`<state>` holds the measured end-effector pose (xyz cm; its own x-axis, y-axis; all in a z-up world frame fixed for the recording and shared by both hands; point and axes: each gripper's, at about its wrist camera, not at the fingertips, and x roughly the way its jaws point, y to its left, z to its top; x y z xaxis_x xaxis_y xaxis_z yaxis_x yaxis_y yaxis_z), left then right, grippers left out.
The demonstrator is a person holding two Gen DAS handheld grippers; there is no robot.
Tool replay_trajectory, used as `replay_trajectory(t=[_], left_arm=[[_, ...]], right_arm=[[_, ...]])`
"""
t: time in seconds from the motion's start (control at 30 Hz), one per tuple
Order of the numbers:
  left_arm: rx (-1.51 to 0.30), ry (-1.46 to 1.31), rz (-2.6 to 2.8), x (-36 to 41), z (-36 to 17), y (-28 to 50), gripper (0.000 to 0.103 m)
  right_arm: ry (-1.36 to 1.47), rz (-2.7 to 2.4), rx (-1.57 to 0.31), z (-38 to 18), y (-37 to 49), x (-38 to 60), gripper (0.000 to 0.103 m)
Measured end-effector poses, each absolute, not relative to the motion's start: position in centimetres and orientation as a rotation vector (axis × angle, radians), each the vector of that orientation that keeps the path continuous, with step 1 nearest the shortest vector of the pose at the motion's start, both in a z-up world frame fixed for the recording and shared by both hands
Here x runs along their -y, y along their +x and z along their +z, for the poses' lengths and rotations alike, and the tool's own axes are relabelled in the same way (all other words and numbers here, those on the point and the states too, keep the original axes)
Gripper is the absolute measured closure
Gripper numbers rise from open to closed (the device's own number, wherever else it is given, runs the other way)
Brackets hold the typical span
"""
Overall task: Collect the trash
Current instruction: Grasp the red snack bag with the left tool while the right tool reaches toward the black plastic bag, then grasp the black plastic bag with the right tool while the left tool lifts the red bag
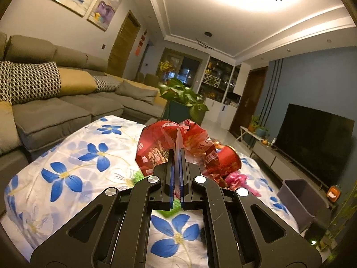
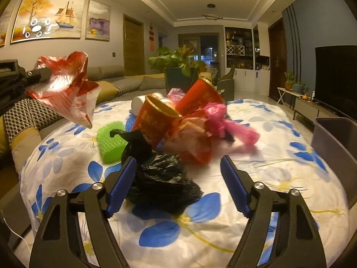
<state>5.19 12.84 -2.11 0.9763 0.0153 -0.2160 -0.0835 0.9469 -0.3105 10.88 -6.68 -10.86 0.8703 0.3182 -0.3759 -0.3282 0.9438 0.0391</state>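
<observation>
1. On the tabletop [image 2: 256, 178], under a floral cloth, the trash lies heaped at the middle; a grey bin [image 2: 334, 143] stands at the right edge, judged to be where it goes.
2. Red bag [image 2: 67, 89]: held in the air at left, clear of the cloth, pinched in the left tongs [image 1: 177, 154], which are closed on a fold of its film. Thin plastic, light, limp; it hangs and billows. A pinch on gathered film looks secure; a single layer may slip or tear.
3. Black bag [image 2: 160, 178]: crumpled on the cloth, nearest the right tongs [image 2: 178, 163]. These stand wide open and hold nothing; the left pad touches or just overlaps the bag, the right pad is well apart from it. Soft, glossy, probably slippery. Best taken at the bunched upper neck, not the flat skirt.
4. Red cups [image 2: 156, 120]: two, tipped over in the heap. Stiff-walled but light and crushable; take across the rim or wall, gently.
5. Pink bag [image 2: 223, 120]: flimsy, tangled with red wrappers; may drag its neighbours.
6. Green mesh sleeve [image 2: 110, 143]: foam-like, springy, easy grip anywhere.
</observation>
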Motion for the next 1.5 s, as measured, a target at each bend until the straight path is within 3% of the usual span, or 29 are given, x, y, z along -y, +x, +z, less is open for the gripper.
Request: replay_trajectory(t=[0.1,0.17,0.27,0.37,0.83,1.5], left_arm=[[-0.220,-0.326,0.055,-13.2,-2.3,5.2,0.100],[-0.225,-0.331,0.057,-13.3,-2.4,5.2,0.100],[-0.229,-0.338,0.053,-13.4,-2.5,5.2,0.100],[-0.228,-0.338,0.046,-13.0,-2.2,5.0,0.100],[-0.216,-0.285,-0.032,-9.1,-0.7,4.0,0.100],[-0.176,-0.090,-0.350,8.0,1.9,7.8,0.100]], right_arm=[[-0.023,0.365,-0.426,-11.6,11.7,6.1,0.049],[-0.023,0.383,-0.446,-12.1,11.8,5.9,0.071],[-0.027,0.401,-0.449,-12.3,11.5,6.0,0.087],[-0.017,0.409,-0.428,-11.6,10.7,6.7,0.095],[0.055,0.355,-0.289,-6.3,6.1,12.8,0.097],[0.067,-0.001,-0.108,-1.8,4.2,26.9,0.097]])
